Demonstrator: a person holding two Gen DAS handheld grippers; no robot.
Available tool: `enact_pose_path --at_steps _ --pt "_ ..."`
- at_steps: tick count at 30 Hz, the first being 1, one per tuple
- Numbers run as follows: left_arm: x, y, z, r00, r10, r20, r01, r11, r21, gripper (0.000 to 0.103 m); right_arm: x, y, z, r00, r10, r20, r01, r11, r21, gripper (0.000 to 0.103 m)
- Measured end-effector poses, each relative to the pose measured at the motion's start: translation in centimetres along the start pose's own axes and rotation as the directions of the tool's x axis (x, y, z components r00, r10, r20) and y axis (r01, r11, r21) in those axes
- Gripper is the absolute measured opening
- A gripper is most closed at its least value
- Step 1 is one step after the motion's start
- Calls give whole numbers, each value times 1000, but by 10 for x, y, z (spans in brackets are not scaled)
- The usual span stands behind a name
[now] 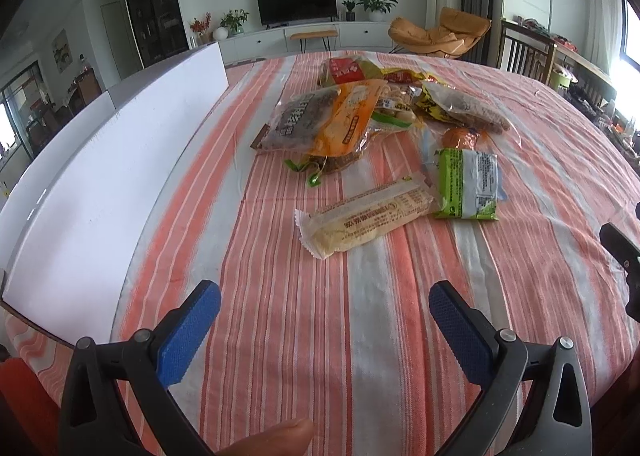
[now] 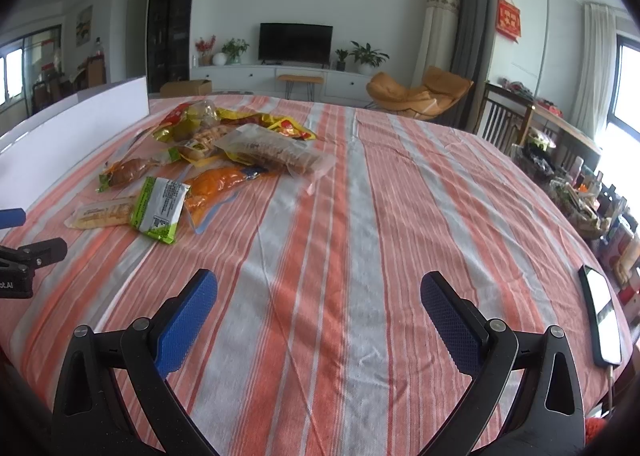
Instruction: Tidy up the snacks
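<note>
Both tools are held spread wide with nothing between the blue pads: the left gripper point(image 1: 324, 320) low over the striped tablecloth point(image 1: 280, 336), the right gripper point(image 2: 318, 314) likewise, well short of any packet. The snack pile point(image 1: 372, 112) lies ahead of the left gripper and ahead-left of the right one. Nearest the left gripper, just beyond its fingertips, a long cream wafer packet point(image 1: 368, 216) lies flat and slantwise; touching its far end, a green-and-white packet point(image 1: 468, 184). Likely trouble: thin crinkly film lying flat may slip from the pads or be pinched together with the cloth; overlapped bags further ahead, the brown-and-orange bag point(image 1: 320, 120) among them, may be dragged along when one is lifted. A white board point(image 1: 100, 184) stands left of the left gripper; a phone point(image 2: 602, 316) rests right of the right gripper, near the edge, and could be knocked.
</note>
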State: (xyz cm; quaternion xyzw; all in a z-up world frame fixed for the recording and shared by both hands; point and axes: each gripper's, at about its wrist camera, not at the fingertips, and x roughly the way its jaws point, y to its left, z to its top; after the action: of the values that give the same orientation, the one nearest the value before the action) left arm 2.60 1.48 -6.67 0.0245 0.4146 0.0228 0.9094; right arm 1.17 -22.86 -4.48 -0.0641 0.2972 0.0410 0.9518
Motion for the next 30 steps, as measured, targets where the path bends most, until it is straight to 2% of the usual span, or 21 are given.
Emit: enact_pose_path --at_steps 4,10,22,30 --pt "4 0 -3 1000 6 -23 -6 1000 0 103 2 -1 -2 1000 1 -9 -1 1000 3 102" --pt "18 4 -7 995 14 -99 -15 1000 -13 103 10 -2 -2 998 15 -53 -15 1000 12 102" --pt "25 14 -8 992 -50 -119 44 998 -53 103 27 -1 -13 988 23 -152 -19 999 27 102" --pt "25 15 -7 991 -53 -126 47 998 -53 103 29 -2 -14 982 25 -188 -17 999 42 102"
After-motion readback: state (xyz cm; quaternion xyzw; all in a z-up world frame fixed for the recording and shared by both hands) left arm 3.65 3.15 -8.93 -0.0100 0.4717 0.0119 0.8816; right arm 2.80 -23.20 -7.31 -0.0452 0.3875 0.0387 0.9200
